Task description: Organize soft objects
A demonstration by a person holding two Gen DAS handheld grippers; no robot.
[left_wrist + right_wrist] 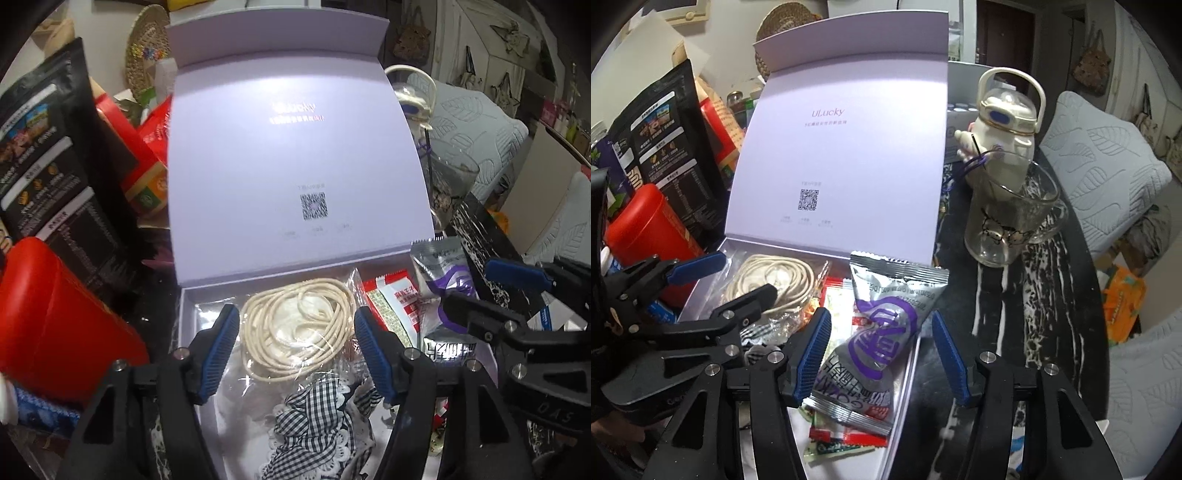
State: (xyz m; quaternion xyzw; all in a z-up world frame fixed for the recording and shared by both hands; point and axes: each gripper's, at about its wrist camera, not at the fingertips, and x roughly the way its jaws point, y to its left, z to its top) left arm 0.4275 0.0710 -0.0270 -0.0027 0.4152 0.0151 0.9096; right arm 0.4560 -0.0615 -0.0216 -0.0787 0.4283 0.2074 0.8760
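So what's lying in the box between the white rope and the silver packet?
A red and white packet lies between the rope and the silver packet, partly under the silver one. The right wrist view shows it best.

Open lilac gift box (295,155), lid standing upright behind the shallow tray, QR code printed on the inside. Inside, at left, a cream cord coil (297,326) sealed in a clear bag. Nearer the front, a black-and-white gingham cloth with lace trim (317,421), crumpled. To the right, a red-and-white snack packet (397,308), lying flat, partly beneath a silver pouch with purple print (877,332). Pouch puffy, tilted, resting along the tray's right edge.
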